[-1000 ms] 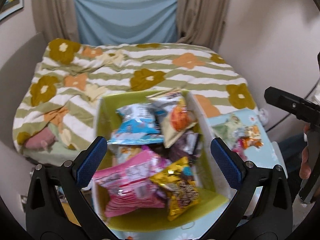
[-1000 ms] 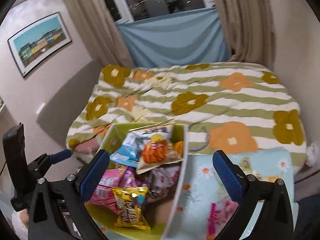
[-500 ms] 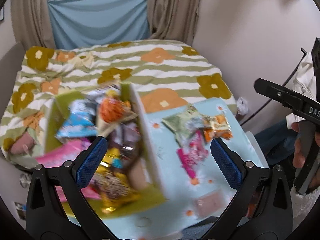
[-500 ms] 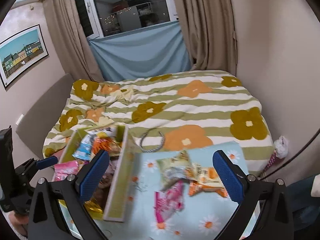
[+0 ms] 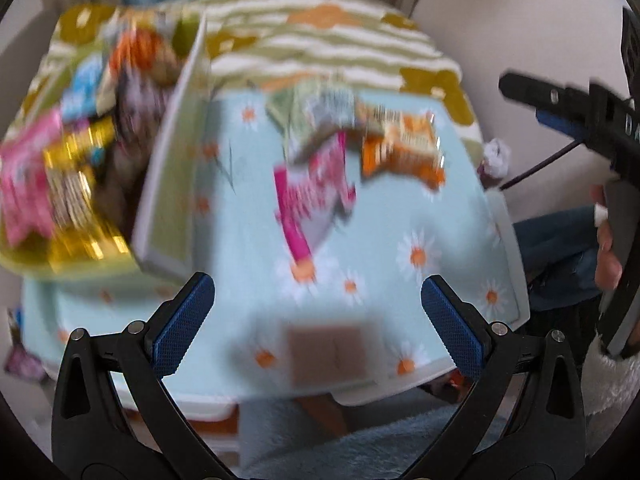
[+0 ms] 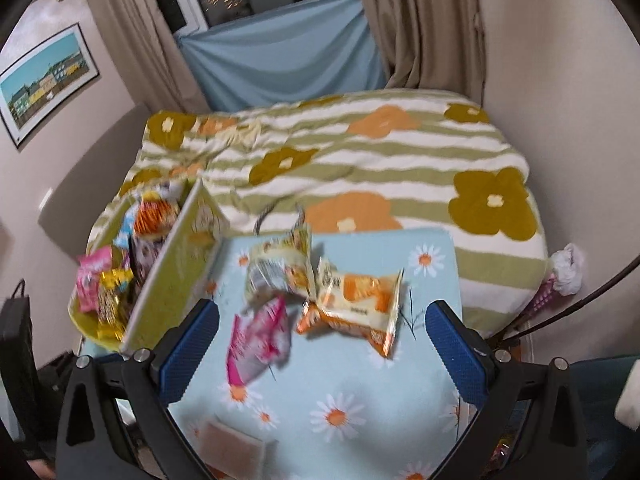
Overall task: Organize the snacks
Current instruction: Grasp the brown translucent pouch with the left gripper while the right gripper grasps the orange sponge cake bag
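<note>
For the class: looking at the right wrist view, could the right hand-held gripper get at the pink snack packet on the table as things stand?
Probably yes. The right hand-held gripper is open, and the pink snack packet lies loose on the daisy tablecloth just ahead, with nothing covering it.

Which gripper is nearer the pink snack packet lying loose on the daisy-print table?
Right, as a hedged judgement. The right gripper frames the pink snack packet between its open fingers, close to its left fingertip. The left gripper hangs open over bare cloth, the packet well ahead.
</note>
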Demonstrator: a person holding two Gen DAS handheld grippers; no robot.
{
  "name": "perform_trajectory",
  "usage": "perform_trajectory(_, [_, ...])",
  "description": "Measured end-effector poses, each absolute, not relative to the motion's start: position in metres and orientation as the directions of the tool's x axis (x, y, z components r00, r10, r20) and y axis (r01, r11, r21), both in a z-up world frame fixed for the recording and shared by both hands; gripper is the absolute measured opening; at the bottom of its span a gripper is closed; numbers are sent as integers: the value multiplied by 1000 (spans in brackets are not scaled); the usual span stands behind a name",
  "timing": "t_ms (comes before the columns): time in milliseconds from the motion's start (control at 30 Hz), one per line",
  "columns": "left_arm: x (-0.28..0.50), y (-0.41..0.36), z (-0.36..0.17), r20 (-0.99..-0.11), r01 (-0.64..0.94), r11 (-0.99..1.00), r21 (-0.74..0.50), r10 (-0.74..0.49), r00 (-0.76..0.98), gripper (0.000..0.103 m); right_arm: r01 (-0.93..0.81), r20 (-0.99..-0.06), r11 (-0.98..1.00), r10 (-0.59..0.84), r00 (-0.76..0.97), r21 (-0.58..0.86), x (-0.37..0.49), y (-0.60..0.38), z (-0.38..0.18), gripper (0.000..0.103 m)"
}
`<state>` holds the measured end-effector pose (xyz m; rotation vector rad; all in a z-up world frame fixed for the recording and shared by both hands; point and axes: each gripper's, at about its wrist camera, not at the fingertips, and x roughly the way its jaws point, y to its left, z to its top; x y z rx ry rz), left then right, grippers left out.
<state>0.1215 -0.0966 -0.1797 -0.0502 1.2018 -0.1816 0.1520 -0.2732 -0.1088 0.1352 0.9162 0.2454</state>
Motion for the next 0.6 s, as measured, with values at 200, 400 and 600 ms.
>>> perform_trajectory(200, [96, -106, -240, -960, -4, 991, -137, -132, 248, 103, -193, -801, 956, 289, 525, 219, 164, -282, -154, 103])
perform_trajectory(400, [79, -119, -273, -969, -38, 990, -132, -121, 218, 103, -169, -815, 951, 310, 490, 260, 172, -287, -193, 103])
perform_trajectory(600, [74, -128, -294, -976, -62, 998, -33, -19, 218, 103, -160, -829, 946, 326, 455, 284, 176, -288, -221, 103])
